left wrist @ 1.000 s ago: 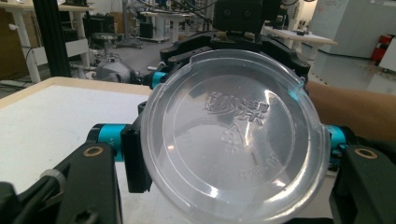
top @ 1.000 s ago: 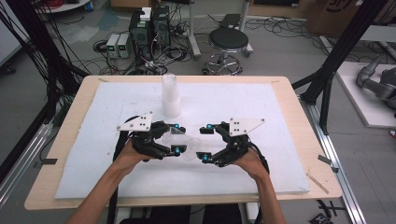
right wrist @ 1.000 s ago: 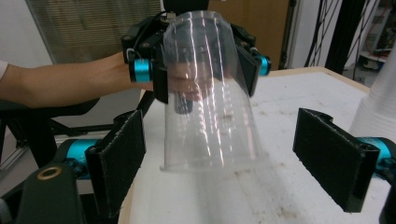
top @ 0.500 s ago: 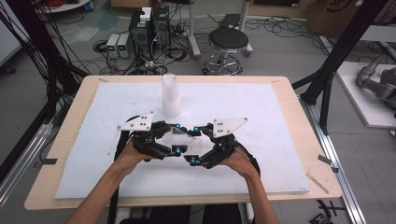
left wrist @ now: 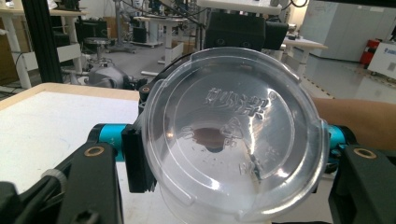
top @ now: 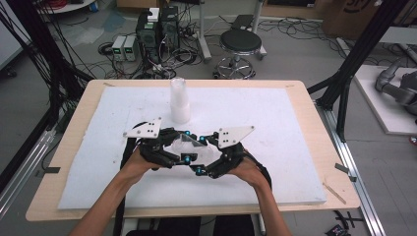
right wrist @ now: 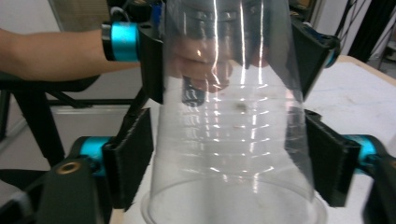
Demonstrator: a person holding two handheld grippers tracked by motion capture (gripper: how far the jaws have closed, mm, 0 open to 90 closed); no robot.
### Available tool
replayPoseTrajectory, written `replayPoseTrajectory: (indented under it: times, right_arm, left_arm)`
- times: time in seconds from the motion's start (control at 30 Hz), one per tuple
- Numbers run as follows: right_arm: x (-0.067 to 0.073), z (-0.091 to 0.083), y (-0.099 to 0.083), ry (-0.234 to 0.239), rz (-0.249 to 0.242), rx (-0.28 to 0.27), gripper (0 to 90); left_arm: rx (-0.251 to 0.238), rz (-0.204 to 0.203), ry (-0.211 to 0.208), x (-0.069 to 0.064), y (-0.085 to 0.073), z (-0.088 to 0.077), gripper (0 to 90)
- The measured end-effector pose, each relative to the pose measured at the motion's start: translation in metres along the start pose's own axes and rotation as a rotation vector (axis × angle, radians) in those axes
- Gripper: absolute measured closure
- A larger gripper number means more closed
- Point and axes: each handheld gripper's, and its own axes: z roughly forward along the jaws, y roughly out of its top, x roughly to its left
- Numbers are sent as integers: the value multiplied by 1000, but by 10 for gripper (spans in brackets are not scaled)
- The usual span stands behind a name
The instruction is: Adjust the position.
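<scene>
Above the counter's (top: 305,147) middle, nearer its front edge, we pinch a clear plastic cup (top: 189,146) with the left hand-held gripper (top: 181,150) while the right hand-held gripper (top: 202,156) (jaws just closing) clamps its wall; both squeezing could buckle it.

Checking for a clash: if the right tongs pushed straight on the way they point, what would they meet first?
Likely the left tongs, facing them and gripping the clear cup's far end; depth is uncertain.

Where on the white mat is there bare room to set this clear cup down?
Free: the white mat right of the cup stack, and its left side. Crowded: the middle front, where the left gripper and right gripper hold the clear cup.
</scene>
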Motion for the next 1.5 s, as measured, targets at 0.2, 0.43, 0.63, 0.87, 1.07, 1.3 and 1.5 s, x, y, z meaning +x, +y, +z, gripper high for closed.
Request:
replayPoseTrajectory:
  times: [0.2, 0.43, 0.63, 0.87, 1.07, 1.3, 1.5]
  right_arm:
    - [0, -1, 1, -19, -16, 4, 324]
    - [0, -4, 0, -24, -3, 13, 326]
    - [-1, -7, -1, -36, 5, 30, 326]
    - [-2, -11, 1, -35, 8, 193, 325]
    - [-3, -9, 7, -28, -4, 416, 325]
    - [-4, -2, 18, -7, -15, 574, 325]
    - [-6, 3, 25, 1, -33, 646, 325]
  left_arm:
    - [5, -1, 9, 0, 0, 0, 346]
    - [3, -21, 30, 1, 1, -3, 54]
    - [70, -9, 67, -1, 3, -6, 54]
    - [275, 30, 111, -7, 11, -9, 60]
    - [585, 6, 94, -5, 16, 0, 66]
    - [804, 4, 75, -2, 17, 13, 67]
    - [853, 10, 89, 1, 18, 21, 66]
